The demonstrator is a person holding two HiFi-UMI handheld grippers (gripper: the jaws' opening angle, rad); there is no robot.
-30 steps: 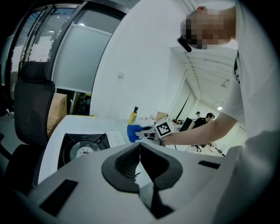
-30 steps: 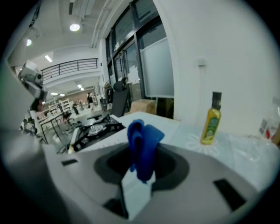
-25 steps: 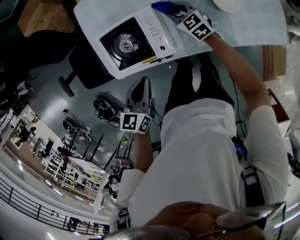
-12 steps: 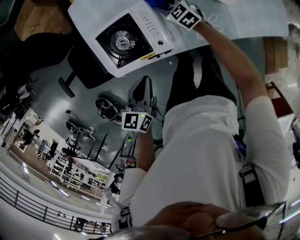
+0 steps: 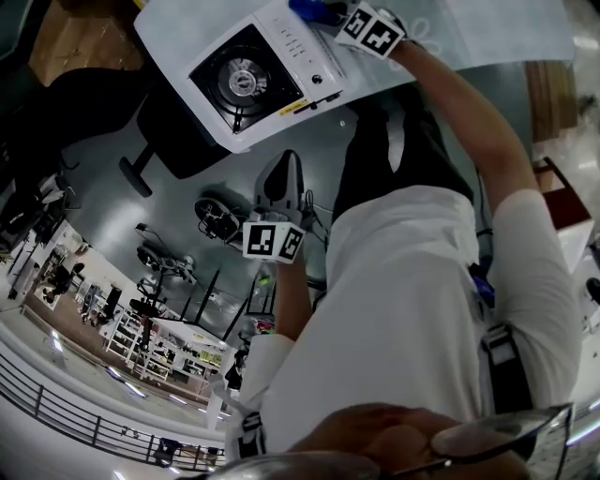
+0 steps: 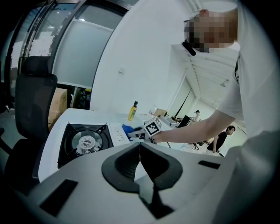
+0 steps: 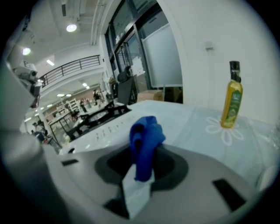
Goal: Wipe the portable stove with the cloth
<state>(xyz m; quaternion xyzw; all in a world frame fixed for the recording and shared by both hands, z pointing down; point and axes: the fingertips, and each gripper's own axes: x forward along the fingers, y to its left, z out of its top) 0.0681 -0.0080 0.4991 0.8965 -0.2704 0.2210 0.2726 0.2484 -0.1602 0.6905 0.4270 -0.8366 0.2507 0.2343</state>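
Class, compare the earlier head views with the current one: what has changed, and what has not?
The right claw, shut on the blue cloth, has edged slightly closer to the portable stove. The left claw stays shut, empty and low; the stove sits as before.

The portable stove (image 5: pixel 253 80) lies flat on the desk (image 5: pixel 506 37), white with a black burner well. The blue cloth (image 7: pixel 143 140) is bunched between my right fingers (image 7: pixel 170 168), at the stove's control-panel edge.

Stove (image 5: pixel 246 80) on table (image 5: pixel 506 33), cloth (image 5: pixel 312 11) just beside its control panel (image 5: pixel 305 52), bottle (image 7: pixel 231 98) farther back
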